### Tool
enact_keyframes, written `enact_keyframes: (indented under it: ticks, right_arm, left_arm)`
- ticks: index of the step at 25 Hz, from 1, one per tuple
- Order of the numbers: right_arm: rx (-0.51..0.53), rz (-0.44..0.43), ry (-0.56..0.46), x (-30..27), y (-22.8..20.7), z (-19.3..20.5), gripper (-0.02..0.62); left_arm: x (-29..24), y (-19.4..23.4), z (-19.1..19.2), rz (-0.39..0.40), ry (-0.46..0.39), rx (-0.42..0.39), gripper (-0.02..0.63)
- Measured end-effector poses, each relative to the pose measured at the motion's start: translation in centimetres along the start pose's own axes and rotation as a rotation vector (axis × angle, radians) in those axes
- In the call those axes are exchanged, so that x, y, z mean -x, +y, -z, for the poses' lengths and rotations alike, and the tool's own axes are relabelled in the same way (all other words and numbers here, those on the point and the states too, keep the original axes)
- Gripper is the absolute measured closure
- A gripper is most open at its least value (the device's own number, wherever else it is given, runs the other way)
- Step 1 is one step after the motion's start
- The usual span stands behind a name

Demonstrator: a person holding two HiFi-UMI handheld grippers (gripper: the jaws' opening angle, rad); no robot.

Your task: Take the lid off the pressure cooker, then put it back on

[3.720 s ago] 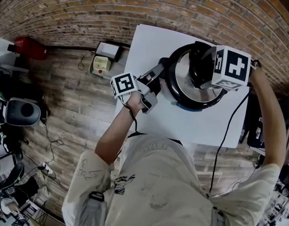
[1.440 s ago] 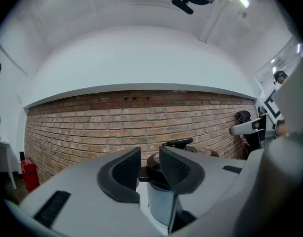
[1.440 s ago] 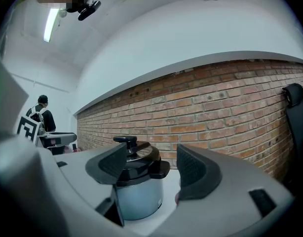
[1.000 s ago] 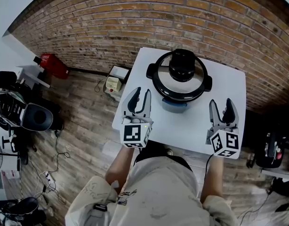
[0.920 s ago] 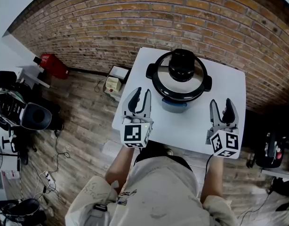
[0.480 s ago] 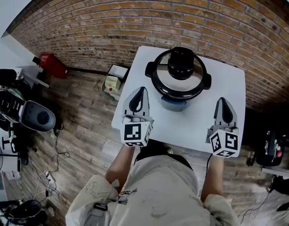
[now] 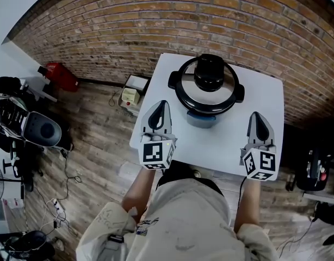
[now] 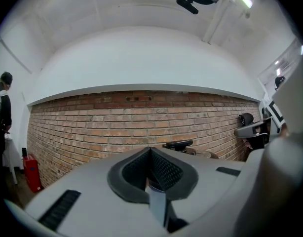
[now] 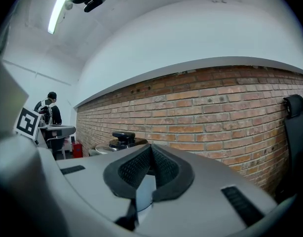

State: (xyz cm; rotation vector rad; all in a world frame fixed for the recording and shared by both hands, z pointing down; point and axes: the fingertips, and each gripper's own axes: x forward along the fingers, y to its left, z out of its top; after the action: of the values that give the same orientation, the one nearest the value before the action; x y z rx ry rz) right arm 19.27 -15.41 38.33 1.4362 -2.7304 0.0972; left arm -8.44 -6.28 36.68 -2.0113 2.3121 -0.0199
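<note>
**A:** Pressure cooker (image 7: pixel 201 118): position, step?

**B:** Far side of the table (image 7: pixel 221 145), lid (image 7: pixel 191 95) on. My left gripper (image 7: pixel 161 106) and right gripper (image 7: pixel 257 117) are closed, empty and well short of it. If lifting is still due, they must open and reach the lid.

Looks like a lab or test space, not a real kitchen. Bare brick wall (image 7: pixel 156 15), wood plank floor (image 7: pixel 96 118) with loose cables (image 7: pixel 63 165) trailing around, and gear (image 7: pixel 26 126) piled at the left. There's one plain white table (image 7: pixel 265 105), ceiling strip lights (image 9: pixel 56 14), and another person (image 9: pixel 47 110) standing further off.
</note>
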Motion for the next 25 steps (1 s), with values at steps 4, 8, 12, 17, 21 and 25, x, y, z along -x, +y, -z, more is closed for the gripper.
enact_keyframes:
  ticks: [4, 8, 12, 17, 21, 25]
  right_arm:
    - [0.007, 0.006, 0.001, -0.09, -0.09, -0.07, 0.578]
    - [0.005, 0.012, -0.002, -0.02, -0.18, -0.29, 0.578]
    - [0.012, 0.026, -0.006, 0.04, -0.41, -0.31, 0.578]
    - [0.003, 0.042, 0.005, -0.07, -0.59, 0.15, 0.578]
    - [0.009, 0.034, 0.013, -0.1, -0.3, 0.27, 0.578]
    - [0.015, 0.029, 0.017, -0.22, -0.14, 0.2, 0.578]
  left_arm:
    - [-0.2, 0.06, -0.1, 0.002, -0.002, -0.001, 0.591]
    - [-0.21, -0.1, -0.13, 0.01, -0.001, -0.006, 0.591]
    - [-0.2, -0.25, -0.06, 0.013, 0.0, -0.005, 0.591]
    - [-0.19, -0.43, 0.18, 0.018, 0.005, -0.001, 0.591]
    - [-0.09, -0.45, 0.33, 0.018, 0.01, 0.002, 0.591]
    - [-0.13, -0.45, 0.36, 0.018, 0.012, 0.004, 0.591]
